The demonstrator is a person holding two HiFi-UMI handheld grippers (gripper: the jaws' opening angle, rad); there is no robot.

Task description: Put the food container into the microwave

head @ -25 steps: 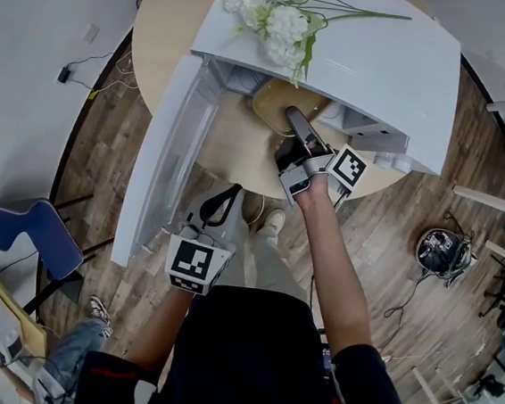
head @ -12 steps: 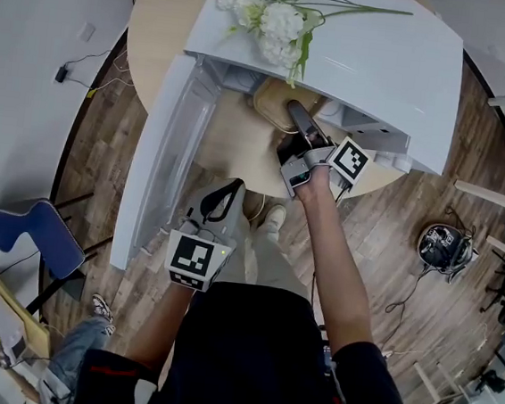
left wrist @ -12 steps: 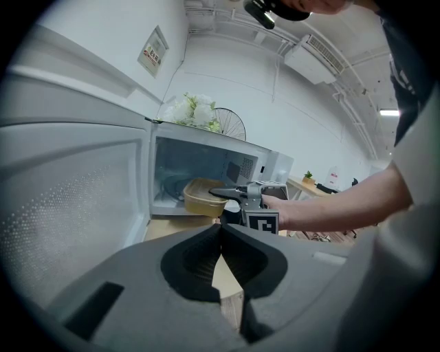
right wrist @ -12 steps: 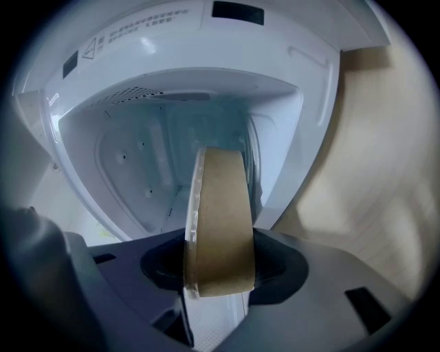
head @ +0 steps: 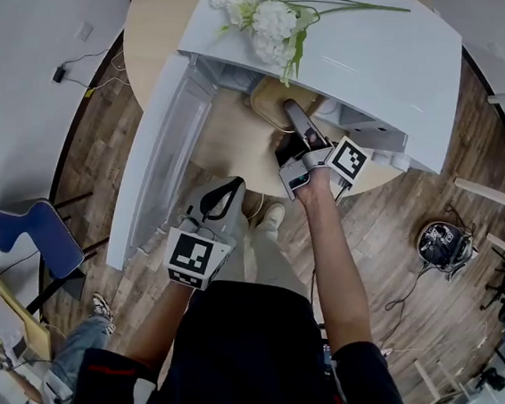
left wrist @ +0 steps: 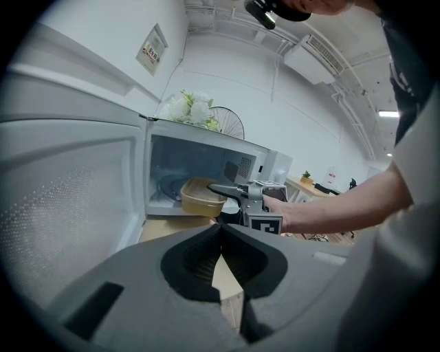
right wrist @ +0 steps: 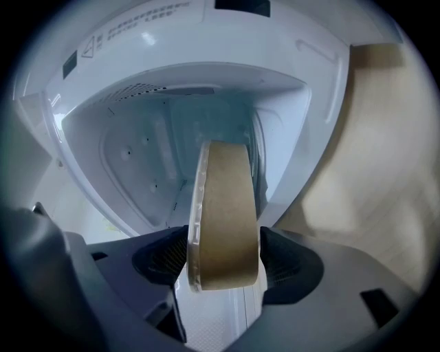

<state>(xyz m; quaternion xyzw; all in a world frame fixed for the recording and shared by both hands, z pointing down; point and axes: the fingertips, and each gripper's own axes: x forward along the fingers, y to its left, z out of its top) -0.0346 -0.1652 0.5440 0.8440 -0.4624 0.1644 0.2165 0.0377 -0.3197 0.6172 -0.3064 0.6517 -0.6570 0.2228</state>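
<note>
container look: tan food container (right wrist: 223, 220), shallow, rounded corners, clear lid with a rim that overhangs the tan wall
container place: just inside the mouth of the white microwave (head: 375, 57), near the front edge of the cavity; can't tell if it sits fully on the cavity floor
door: microwave door (head: 164, 143) swung wide open to the left in the head view
right gripper (head: 293, 116): reaches into the cavity mouth, container between its jaws; jaws have just been opening and are now spread, with dark pad recesses showing on both sides of the container
left gripper (left wrist: 221, 228): held back near the person's body, jaw tips pressed together, nothing between them
vs one second ago: container and right gripper are at the same spot in the microwave mouth; left gripper has barely shifted; door is just as wide open
writing: print and a warning triangle on the microwave's inner frame (right wrist: 130, 31), too small to read; wall sign (left wrist: 152, 49) unreadable; black-and-white square marker on the right gripper's cube (head: 347, 165)
on top: white flowers (head: 264, 9) lie on the microwave
</note>
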